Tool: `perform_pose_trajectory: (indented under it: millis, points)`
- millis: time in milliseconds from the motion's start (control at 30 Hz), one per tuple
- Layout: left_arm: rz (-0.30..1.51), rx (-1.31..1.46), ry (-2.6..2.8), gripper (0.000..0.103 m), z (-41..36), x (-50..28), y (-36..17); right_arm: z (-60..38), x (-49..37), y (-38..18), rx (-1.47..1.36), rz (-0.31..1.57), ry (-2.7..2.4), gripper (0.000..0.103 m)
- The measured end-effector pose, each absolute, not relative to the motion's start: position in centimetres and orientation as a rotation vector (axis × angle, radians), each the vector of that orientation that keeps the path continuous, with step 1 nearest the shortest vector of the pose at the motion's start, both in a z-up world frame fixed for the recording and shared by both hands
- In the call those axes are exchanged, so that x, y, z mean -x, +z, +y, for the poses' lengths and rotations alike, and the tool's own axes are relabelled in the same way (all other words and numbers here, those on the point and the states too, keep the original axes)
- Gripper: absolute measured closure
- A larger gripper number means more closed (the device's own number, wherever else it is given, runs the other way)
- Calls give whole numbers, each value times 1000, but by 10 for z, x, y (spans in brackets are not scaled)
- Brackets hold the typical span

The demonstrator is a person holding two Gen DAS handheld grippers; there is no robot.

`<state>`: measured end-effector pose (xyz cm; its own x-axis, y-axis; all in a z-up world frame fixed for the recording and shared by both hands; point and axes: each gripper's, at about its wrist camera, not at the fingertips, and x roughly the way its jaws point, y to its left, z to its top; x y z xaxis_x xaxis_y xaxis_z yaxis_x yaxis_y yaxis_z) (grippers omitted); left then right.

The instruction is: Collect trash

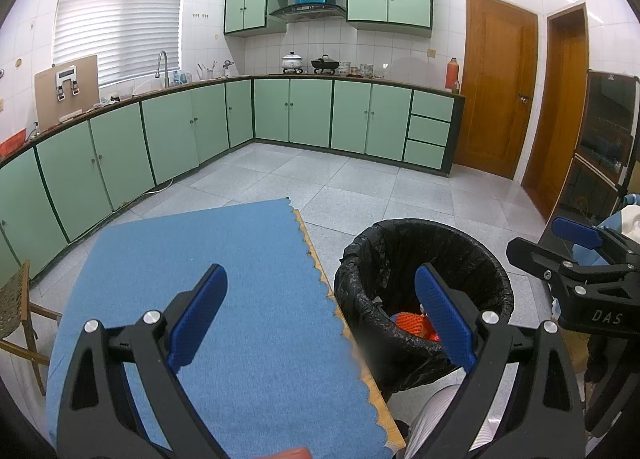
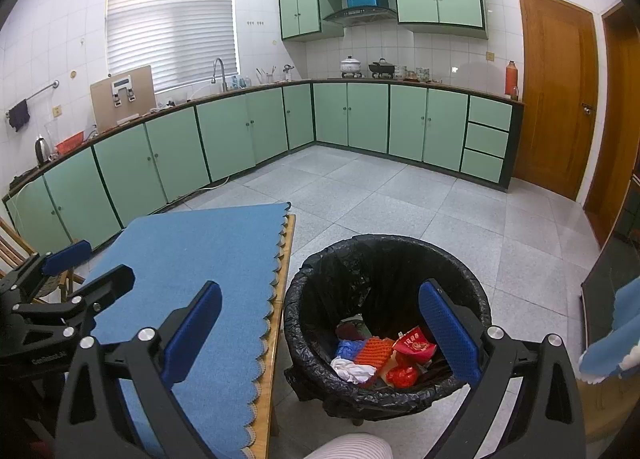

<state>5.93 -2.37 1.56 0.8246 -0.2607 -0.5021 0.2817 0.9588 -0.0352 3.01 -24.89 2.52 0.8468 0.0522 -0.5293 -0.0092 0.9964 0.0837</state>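
Observation:
A bin with a black liner stands on the floor right of the table and also shows in the left wrist view. Inside lie several pieces of trash: an orange net, a red wrapper, white crumpled paper, a blue piece. My left gripper is open and empty above the table's right edge. My right gripper is open and empty above the bin's left rim. The blue mat on the table bears no objects.
The table's wooden edge runs beside the bin. A wooden chair stands left of the table. Green cabinets line the far walls. A dark cabinet and brown doors are on the right. Grey tile floor lies beyond.

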Motion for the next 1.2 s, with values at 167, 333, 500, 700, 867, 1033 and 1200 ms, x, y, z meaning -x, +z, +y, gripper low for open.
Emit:
perform_pose_trajectory:
  millis: [167,333,500,700,867,1033,1200]
  points:
    - [527,-43,-288,11,-23,-59,15,-248,-31,24,-80,560,33,6]
    - [527,-41,-287,11,-23,-59,15,-248,-31,24,-80,561,33,6]
    - [528,-42,-287,11,-22,-59,15,-246,-32,23,-80,563,33,6]
    - [529,-42,-287,11,-22,-59,15,-247,-33,21,-82,564,34,6]
    - [530,-41,-287,11,-22,-59,15,-247,-33,21,-82,566,34,6]
    - [530,-41,-287,11,-22,-59,15,-245,-35,19,-84,569,34,6]
    - [530,-41,-286,11,-22,-59,15,-246,-35,19,-84,569,34,6]
